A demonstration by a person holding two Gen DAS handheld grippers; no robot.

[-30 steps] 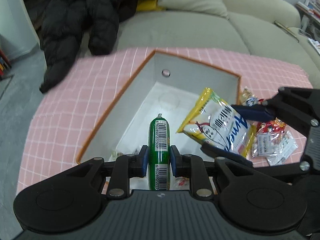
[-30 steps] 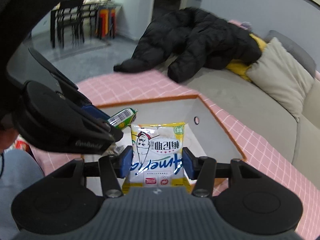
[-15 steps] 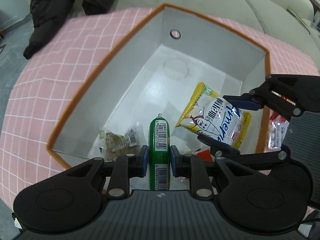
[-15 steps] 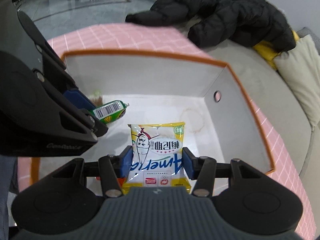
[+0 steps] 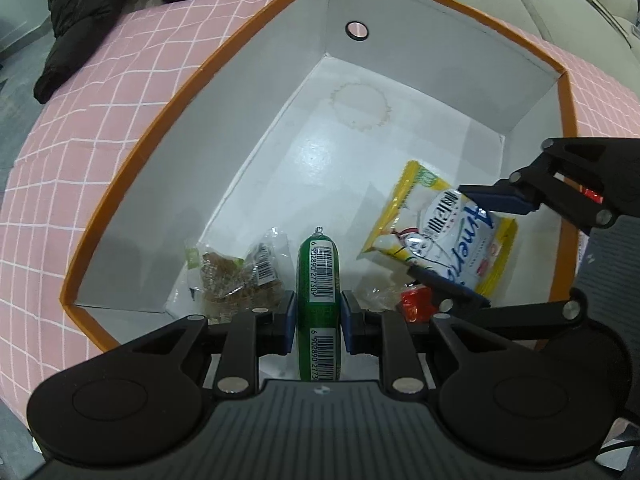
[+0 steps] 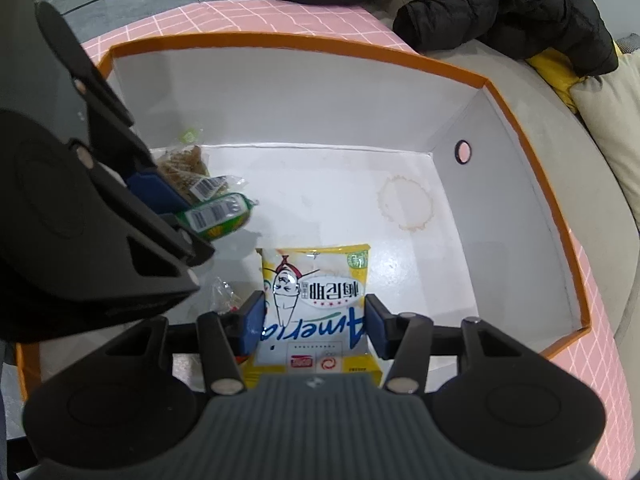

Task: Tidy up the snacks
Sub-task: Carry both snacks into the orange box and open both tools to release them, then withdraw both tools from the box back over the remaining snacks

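Observation:
My left gripper (image 5: 318,316) is shut on a green sausage stick (image 5: 319,276) and holds it inside the orange-rimmed white box (image 5: 168,104), low over the floor. My right gripper (image 6: 314,322) is shut on a yellow and white snack bag (image 6: 316,300) and holds it inside the same box (image 6: 532,168). The bag (image 5: 444,236) and the right gripper's fingers (image 5: 496,200) show at the right of the left wrist view. The sausage (image 6: 218,216) shows at the left of the right wrist view. A clear pack of brown snacks (image 5: 236,276) lies on the box floor beside the sausage.
The box stands on a pink checked cloth (image 5: 80,152). A red packet (image 5: 416,304) and a clear wrapper (image 6: 224,292) lie on the box floor. A black jacket (image 6: 480,4) lies on a beige sofa (image 6: 608,120) behind the box.
Both grippers have moved forward and down into the box with their snacks. The box fills more of both views and the packets on its floor are closer.

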